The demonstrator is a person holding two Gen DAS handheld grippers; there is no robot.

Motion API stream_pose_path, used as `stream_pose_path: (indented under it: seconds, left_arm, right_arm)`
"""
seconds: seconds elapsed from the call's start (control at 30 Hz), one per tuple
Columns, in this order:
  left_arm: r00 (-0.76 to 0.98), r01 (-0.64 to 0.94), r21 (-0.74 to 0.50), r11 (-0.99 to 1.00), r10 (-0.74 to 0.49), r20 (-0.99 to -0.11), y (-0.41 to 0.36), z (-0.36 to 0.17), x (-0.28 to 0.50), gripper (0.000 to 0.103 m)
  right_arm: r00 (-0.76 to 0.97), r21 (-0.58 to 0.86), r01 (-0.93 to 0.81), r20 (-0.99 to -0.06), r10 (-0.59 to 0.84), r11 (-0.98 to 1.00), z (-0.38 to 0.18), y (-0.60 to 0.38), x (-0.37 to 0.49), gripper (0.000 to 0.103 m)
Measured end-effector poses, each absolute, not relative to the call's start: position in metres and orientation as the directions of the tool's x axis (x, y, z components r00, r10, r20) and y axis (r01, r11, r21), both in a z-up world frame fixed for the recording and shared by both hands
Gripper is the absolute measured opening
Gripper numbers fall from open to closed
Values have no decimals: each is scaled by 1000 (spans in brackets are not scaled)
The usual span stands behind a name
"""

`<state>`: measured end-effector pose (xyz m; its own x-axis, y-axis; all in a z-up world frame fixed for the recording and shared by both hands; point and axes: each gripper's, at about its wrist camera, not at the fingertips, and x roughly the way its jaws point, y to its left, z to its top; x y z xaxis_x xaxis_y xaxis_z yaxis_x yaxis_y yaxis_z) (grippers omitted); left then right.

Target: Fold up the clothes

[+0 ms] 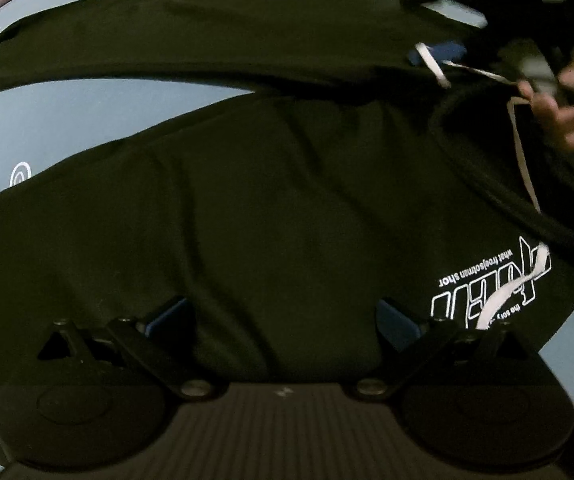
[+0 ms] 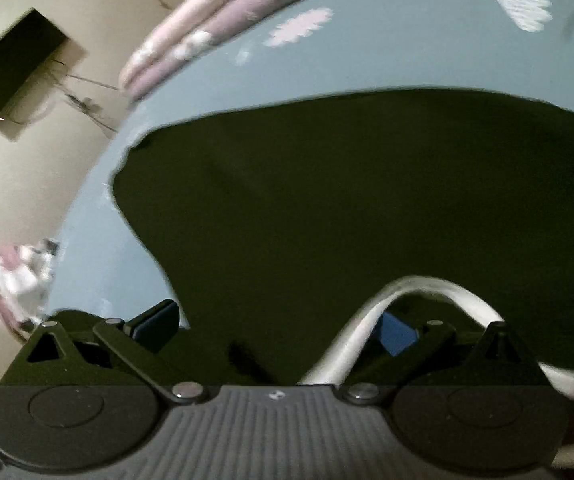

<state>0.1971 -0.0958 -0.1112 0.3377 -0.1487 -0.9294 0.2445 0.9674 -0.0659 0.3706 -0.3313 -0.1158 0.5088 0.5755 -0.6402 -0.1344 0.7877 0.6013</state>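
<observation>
A black hoodie [image 1: 267, 200] lies spread on a light blue bedsheet [image 1: 67, 120], with white printed lettering [image 1: 495, 284] at the lower right. One long sleeve [image 1: 207, 32] stretches across the far side. My left gripper [image 1: 281, 318] hovers open over the hoodie's body, its blue pads wide apart. At the upper right a hand [image 1: 567, 120] holds my right gripper [image 1: 443, 54] by the hood and a white drawstring [image 1: 521, 152]. In the right wrist view the right gripper [image 2: 279, 328] stands open; black hoodie fabric [image 2: 367, 200] lies between its fingers and the drawstring [image 2: 427, 286] loops over the right finger.
A folded pink and lilac quilt [image 2: 207, 28] lies along the far edge of the bedsheet [image 2: 367, 52], which has white cloud prints. Beyond the bed's left edge are a beige wall with a dark screen [image 2: 19, 68] and a pink-white bundle [image 2: 15, 276] lower down.
</observation>
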Motion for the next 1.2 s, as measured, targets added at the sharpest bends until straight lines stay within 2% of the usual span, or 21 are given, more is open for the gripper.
stream_pose_path:
  seconds: [0.33,0.57,0.7,0.87,1.2]
  left_arm:
    - [336,243,-70,967,-152,-930,-98,-114,203,99]
    - [332,263,-76,962,-164,-929,-96,-112,208,99]
    - [331,291,-83,953,-182,-926,-97,-114,212,99]
    - [329,343,-88,935,-207,-921,-101,-114,222,99]
    - [284,511,-104,853,-282,-916,-96,-109,224,99]
  right_arm:
    - [516,592,-268,-579,632,760,-83,-291,407,103]
    - [508,575,-278,-592,626,769,-75,-317,364,103]
    - [529,595,-177,-614,586,784,-78,-364,313,103]
    - [563,670,46,-630,535,741,-104,-405,240,103]
    - [601,728,318,-650,465,607,-140,-386,169,103]
